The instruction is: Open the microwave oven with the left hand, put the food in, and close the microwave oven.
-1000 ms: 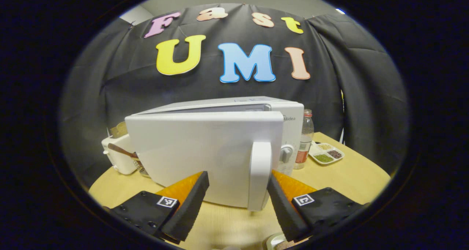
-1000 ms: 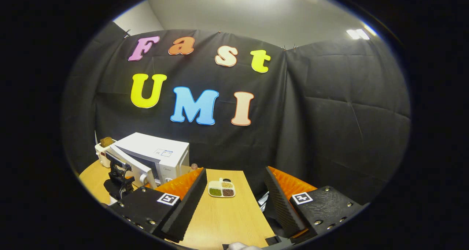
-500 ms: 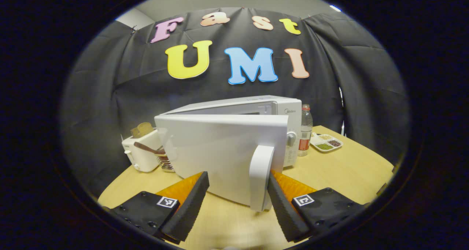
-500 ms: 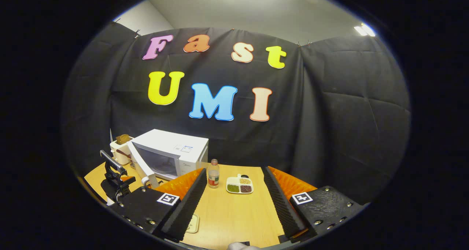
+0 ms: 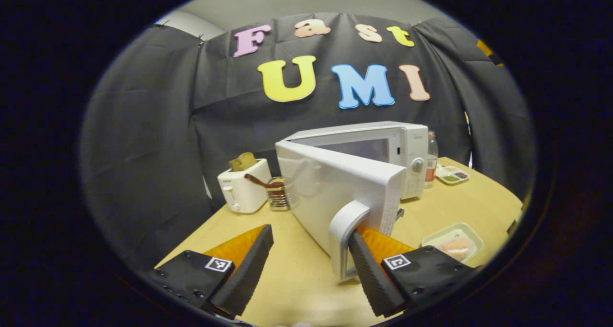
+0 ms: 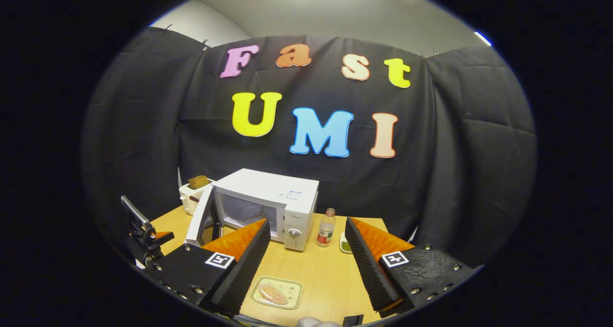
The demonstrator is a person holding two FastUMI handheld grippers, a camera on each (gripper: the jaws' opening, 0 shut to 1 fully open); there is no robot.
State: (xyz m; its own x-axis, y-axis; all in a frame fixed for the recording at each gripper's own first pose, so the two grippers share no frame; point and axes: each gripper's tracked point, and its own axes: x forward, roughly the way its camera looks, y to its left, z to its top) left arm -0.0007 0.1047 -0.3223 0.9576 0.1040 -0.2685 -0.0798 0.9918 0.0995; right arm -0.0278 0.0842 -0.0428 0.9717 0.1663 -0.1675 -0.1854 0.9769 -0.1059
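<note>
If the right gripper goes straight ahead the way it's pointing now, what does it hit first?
Probably nothing soon: the open right gripper points above the bare table, between the microwave and bottle. Depth is unclear; the bottle seems nearest the line.

The white box-shaped microwave oven [image 5: 383, 150] stands ahead of the left hand-held gripper [image 5: 311, 264], its door [image 5: 335, 193] swung wide open. The pale food on its shallow rectangular tray [image 6: 278, 292] lies between the right hand-held gripper's [image 6: 306, 264] fingers.
</note>
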